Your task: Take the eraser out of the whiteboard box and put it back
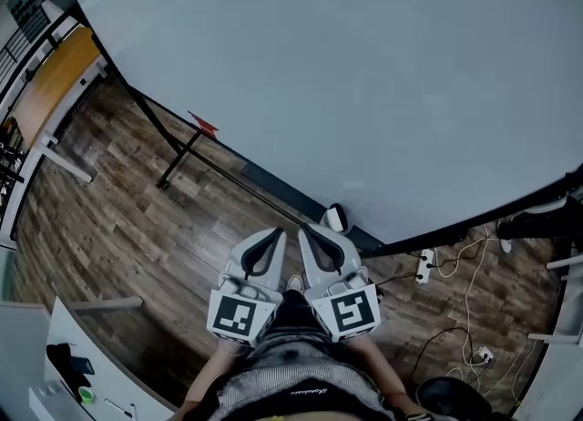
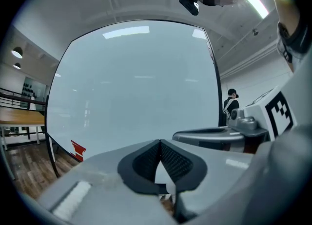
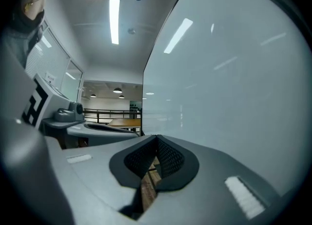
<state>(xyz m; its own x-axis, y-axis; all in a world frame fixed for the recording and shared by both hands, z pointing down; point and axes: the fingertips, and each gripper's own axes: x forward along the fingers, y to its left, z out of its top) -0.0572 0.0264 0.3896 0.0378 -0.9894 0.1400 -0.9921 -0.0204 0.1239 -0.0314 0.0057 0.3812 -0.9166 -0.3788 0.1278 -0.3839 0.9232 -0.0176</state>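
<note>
L tongs (image 1: 277,231) & R tongs (image 1: 305,227) closed, empty; whiteboard (image 1: 346,73) ahead, power strip (image 1: 424,266) nearby

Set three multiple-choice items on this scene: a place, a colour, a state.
1. Where does the white power strip lie? A on a desk; B on the floor below the whiteboard; C on a chair.
2. The small piece at the whiteboard's lower edge is: A green; B blue; C red.
3. The left gripper and right gripper are: A shut and empty; B open; C shut on an eraser.
Key: B, it lies on the wood floor among cables; C, it shows red; A, each gripper's jaws meet with nothing between.
</note>
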